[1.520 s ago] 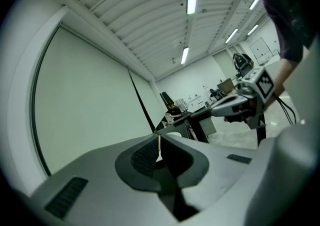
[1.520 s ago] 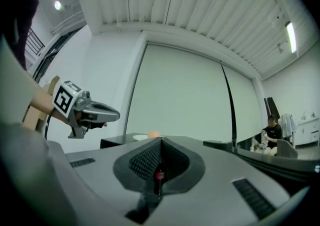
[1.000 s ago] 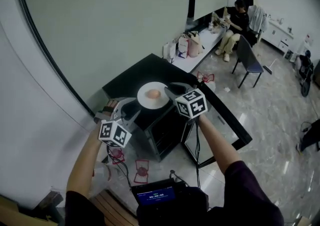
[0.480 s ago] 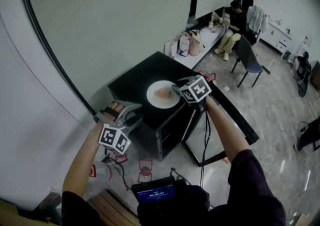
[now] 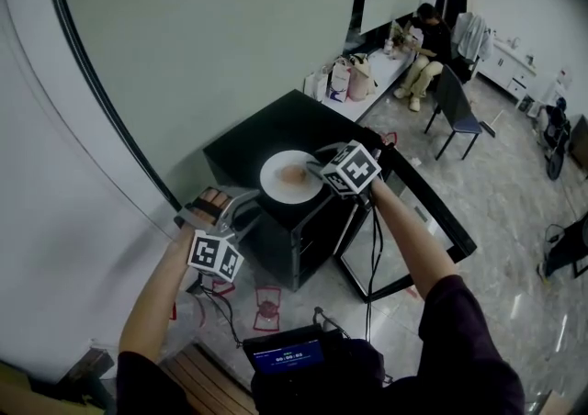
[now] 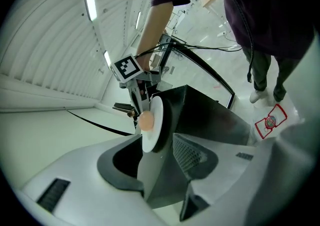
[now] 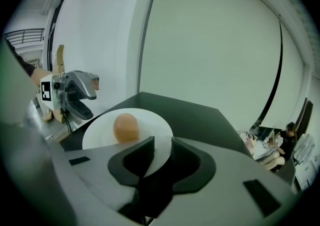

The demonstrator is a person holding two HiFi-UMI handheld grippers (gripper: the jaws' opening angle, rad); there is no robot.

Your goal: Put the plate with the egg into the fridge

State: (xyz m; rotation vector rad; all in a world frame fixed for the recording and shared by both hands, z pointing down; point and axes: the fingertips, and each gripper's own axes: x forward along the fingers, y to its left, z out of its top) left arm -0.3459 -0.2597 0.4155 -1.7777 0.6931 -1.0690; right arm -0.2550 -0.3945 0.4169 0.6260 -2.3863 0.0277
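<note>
**Plate on the fridge top**

My right hand-held gripper [image 5: 317,170] is clamped on the rim of the plate [image 5: 276,185] with the egg [image 5: 292,174] on it. The plate lies on top of the fridge [image 5: 266,142]. My left hand-held gripper [image 5: 241,208] is beside the fridge, its jaws just opened and empty.

Plate [image 7: 145,130]: plain white. Egg [image 7: 125,127]: tan-orange. Fridge [image 5: 257,142]: all blk. Left gripper [image 6: 159,146] & right gripper [image 7: 162,142]: grey shells, blk insides, blk/wht square-marker cubes. Wall [image 5: 230,37]: pale grey-green w/ blk stripe. Floor [image 5: 496,211]: grey marbled.
</note>
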